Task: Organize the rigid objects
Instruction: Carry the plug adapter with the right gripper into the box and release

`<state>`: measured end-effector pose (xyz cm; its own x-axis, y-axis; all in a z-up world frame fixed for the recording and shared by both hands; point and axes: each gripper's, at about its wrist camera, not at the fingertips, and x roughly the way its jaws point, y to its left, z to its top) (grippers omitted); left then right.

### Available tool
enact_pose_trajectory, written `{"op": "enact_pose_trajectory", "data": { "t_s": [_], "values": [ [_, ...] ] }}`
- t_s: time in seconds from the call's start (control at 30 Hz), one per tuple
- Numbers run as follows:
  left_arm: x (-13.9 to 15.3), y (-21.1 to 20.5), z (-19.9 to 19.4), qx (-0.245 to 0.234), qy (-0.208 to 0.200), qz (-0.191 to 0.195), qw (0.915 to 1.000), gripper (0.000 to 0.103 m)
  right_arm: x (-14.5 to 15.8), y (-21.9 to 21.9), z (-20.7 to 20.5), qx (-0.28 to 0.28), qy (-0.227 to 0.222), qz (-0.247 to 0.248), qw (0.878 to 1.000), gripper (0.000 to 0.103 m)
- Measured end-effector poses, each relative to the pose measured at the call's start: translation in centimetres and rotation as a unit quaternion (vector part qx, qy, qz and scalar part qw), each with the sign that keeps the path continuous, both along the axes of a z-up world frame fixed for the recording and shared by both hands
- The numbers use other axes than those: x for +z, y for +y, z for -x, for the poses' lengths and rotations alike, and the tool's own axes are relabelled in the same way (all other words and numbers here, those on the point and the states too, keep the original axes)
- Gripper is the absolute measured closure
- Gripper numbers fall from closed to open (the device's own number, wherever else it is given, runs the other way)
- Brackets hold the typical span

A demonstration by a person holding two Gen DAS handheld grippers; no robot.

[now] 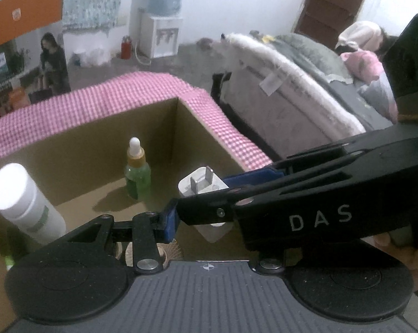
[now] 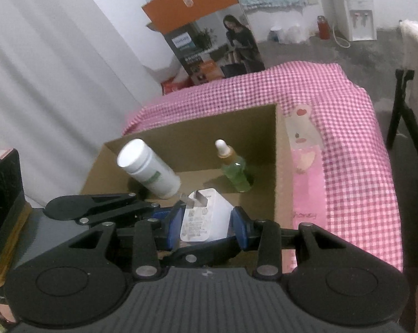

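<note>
Gripping white charger (image 2: 202,216), "DAS" on right tool (image 1: 200,194)

My left gripper (image 1: 178,208) is matte black plastic over a grey ribbed housing (image 1: 209,297), with two round black discs at its near corners. Flat black linkage arms run forward from silver pivot pins, and small silver screws dot them. Its fingers carry blue pads (image 1: 170,222). A small crosshair mark sits at the housing's far edge. My right gripper (image 2: 206,222) is built alike: grey ribbed body, black discs, silver pins, blue pads (image 2: 239,227). Seen from the left camera, its black side bears the pale letters "DAS" (image 1: 320,217). Bare skin of my right hand (image 1: 411,255) shows at the right edge.
</note>
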<state>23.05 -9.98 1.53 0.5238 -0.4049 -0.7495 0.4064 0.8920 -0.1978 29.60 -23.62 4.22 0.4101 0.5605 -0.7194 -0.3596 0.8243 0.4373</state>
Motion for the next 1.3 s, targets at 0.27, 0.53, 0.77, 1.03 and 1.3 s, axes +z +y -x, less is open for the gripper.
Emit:
{"op": "enact_pose_trajectory", "data": {
  "t_s": [0.27, 0.53, 0.77, 1.03, 1.3],
  "values": [
    [-1.4, 0.0, -1.1, 0.003, 0.033, -0.001, 0.9994, 0.057, -1.4, 0.0, -1.4, 0.012, 0.015, 0.008, 1.000, 0.060],
    [-1.3, -0.1, -1.1, 0.007, 0.037, -0.004, 0.9993, 0.054, -1.1, -0.1, -1.1, 0.013, 0.008, 0.006, 1.000, 0.059],
    [-0.1, 0.1, 0.1, 0.009, 0.013, -0.007, 0.9998, 0.042, 0.3, -0.7, 0.7, 0.007, -0.017, -0.006, 1.000, 0.057],
    [2.5, 1.7, 3.5, 0.015, -0.030, -0.004, 0.9994, 0.019, 3.1, -1.3, 4.4, -0.004, -0.067, -0.020, 0.998, 0.049],
    [6.3, 3.5, 8.7, 0.062, -0.122, -0.032, 0.9900, 0.000, 5.6, -2.4, 9.8, -0.051, -0.134, -0.051, 0.988, 0.024]
  ]
}}
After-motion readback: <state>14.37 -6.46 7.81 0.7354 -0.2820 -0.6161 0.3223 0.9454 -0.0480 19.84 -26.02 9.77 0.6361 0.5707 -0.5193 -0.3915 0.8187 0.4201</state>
